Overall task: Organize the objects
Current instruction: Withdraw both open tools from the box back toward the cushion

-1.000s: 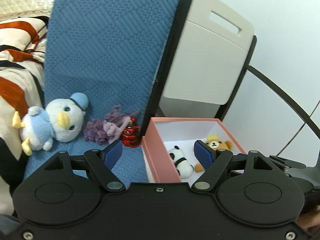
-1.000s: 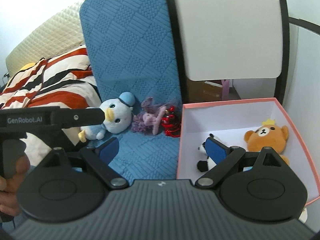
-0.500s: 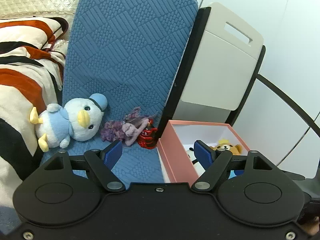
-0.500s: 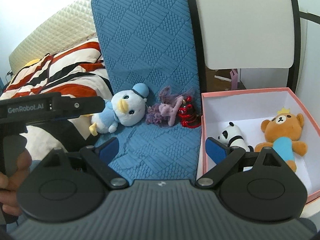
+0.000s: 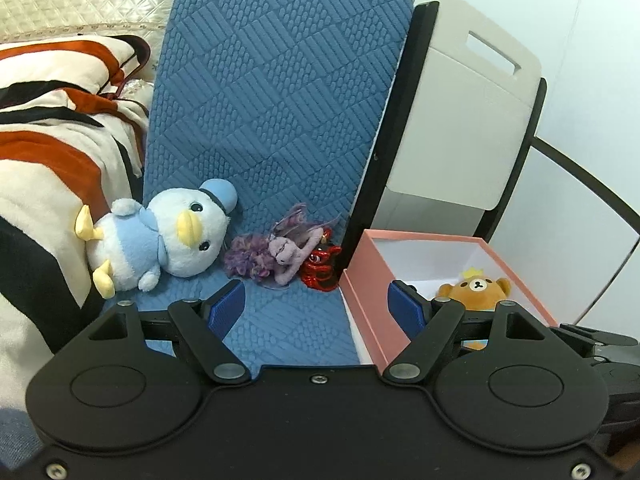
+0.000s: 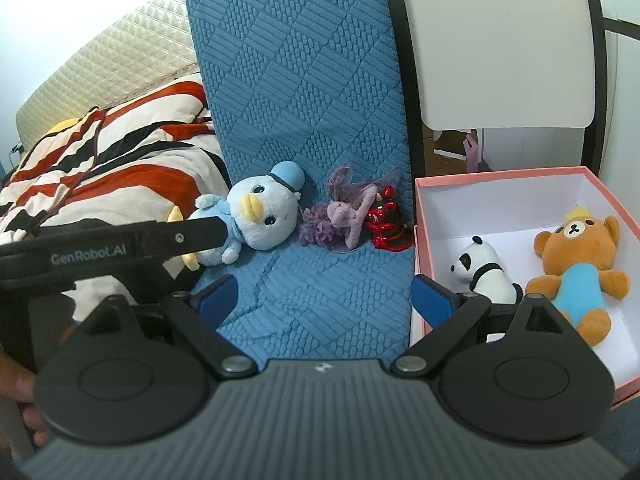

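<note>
A white and blue duck plush (image 5: 160, 240) (image 6: 256, 220) lies on the blue quilted mat (image 5: 280, 120) (image 6: 304, 120). Right of it lie a purple pony toy (image 5: 276, 256) (image 6: 340, 216) and a small red figure (image 5: 322, 266) (image 6: 386, 224). A pink box (image 5: 360, 300) (image 6: 500, 174) at the mat's right edge holds a brown bear (image 5: 474, 290) (image 6: 580, 264) and a panda (image 6: 484, 268). My left gripper (image 5: 316, 308) is open, short of the toys, straddling the box's left wall. My right gripper (image 6: 324, 296) is open over the mat, nothing between its fingers.
A striped red, black and white blanket (image 5: 48, 140) (image 6: 100, 152) lies left of the mat. A white cabinet with black frame (image 5: 460, 120) (image 6: 500, 40) stands behind the box. The left gripper's body (image 6: 100, 248) crosses the right wrist view at left, held by a hand (image 6: 24, 400).
Both views have shifted so the toys and box sit further right and the blanket shows more at left. Both grippers stay open.
</note>
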`<state>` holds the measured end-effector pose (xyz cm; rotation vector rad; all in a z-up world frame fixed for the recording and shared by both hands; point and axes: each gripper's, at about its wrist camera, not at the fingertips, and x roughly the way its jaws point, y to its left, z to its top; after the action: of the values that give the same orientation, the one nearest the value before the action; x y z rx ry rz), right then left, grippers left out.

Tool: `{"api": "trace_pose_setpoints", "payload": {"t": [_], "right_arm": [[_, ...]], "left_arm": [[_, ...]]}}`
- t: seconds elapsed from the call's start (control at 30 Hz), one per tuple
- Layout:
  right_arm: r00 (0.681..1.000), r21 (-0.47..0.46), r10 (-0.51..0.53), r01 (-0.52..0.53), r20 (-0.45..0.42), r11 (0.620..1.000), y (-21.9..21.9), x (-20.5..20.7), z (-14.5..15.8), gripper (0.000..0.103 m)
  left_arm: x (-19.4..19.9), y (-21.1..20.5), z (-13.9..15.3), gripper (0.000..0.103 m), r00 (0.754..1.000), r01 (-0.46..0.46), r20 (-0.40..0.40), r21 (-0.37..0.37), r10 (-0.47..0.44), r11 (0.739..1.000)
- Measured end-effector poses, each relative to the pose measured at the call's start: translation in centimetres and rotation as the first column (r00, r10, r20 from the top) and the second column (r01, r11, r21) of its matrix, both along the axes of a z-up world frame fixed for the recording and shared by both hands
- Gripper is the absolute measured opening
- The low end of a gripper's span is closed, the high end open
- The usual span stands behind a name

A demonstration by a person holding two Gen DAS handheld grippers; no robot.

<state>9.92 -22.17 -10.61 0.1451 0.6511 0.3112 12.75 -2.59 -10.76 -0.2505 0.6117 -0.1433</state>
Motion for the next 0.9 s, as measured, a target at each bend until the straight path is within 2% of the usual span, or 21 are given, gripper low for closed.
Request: {"api": "trace_pose_setpoints", "payload": {"t": [0.33, 0.73, 0.9], "right_arm": [[1.0, -0.007, 0.007, -0.007, 0.015, 1.0, 0.6, 0.7, -0.9, 0.094], [1.0, 0.006, 0.011, -0.011, 0.012, 1.0, -0.3, 2.7, -3.2, 0.094], [0.999, 0.021, 0.017, -0.018, 0.034, 1.0, -0.5, 4.1, -3.3, 0.094]], "left_arm": [[0.7, 2.0, -1.5, 0.077, 0.999, -0.038, -0.026, -0.055, 0.037, 0.998], [3.3, 1.7, -3.8, 0.077, 0.996, -0.044, -0.08, -0.029, 0.041, 0.999], [5.4, 2.4, -5.0, 0.077, 0.989, -0.065, -0.135, -0.053, 0.057, 0.996]]}}
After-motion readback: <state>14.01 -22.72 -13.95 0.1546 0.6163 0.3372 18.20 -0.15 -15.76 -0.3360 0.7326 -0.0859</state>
